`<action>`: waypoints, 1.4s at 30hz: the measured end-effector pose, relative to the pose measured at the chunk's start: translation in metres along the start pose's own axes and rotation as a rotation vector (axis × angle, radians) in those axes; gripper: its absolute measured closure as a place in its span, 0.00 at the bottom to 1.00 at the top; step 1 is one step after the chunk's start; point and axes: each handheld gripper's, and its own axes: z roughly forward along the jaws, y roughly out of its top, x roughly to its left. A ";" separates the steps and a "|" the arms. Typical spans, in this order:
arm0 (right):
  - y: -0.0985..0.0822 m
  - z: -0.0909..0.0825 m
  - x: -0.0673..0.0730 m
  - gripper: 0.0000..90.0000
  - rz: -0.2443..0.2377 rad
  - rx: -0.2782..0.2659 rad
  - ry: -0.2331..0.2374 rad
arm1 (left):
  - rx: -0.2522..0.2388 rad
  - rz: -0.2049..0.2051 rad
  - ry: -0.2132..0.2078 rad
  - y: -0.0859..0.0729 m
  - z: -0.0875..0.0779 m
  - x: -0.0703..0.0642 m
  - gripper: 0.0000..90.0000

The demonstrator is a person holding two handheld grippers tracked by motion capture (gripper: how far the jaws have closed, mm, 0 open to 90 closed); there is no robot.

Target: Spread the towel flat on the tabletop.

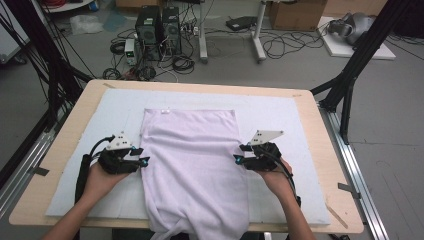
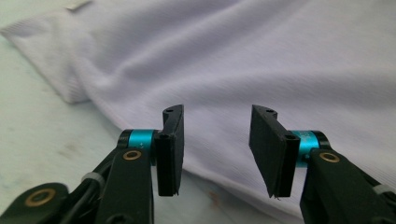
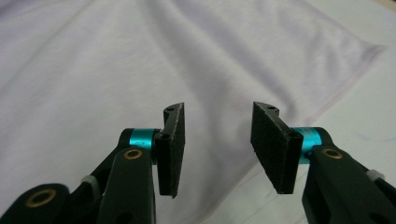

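Hand-held gripper on the left (image 1: 140, 156) sits at the left edge of the pale lilac cloth (image 1: 192, 165), and the right hand-held gripper (image 1: 239, 154) sits at the cloth's right edge, about level with it. Both have their jaws spread with nothing between the pads – in the left gripper view the left hand-held gripper (image 2: 215, 149) looks over the cloth (image 2: 243, 70) with only air between the jaws, and the right hand-held gripper (image 3: 217, 147) hovers the same way over the fabric (image 3: 116, 70) in the right gripper view.

The cloth lies flat and folded into a long panel down the middle of the white mat (image 1: 90, 150) on the surface (image 1: 75, 110), its near end hanging over the front edge.

My reading: this is a folding job between 2 grips – the sides are let go and a new hold is due. Next, each jaw pair likely needs to drop onto the cloth's edge, pinch through every layer, and lift evenly so the panel folds without skewing.
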 end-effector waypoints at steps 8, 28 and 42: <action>-0.032 -0.004 0.040 0.57 -0.024 -0.004 0.132 | -0.001 0.054 -0.163 -0.014 -0.015 -0.048 0.52; -0.049 -0.006 0.071 0.98 -0.086 0.051 0.266 | 0.102 0.162 -0.212 -0.042 -0.035 -0.058 0.97; -0.043 -0.029 0.075 0.69 -0.094 0.006 0.252 | 0.019 0.122 -0.194 -0.040 -0.054 -0.050 0.64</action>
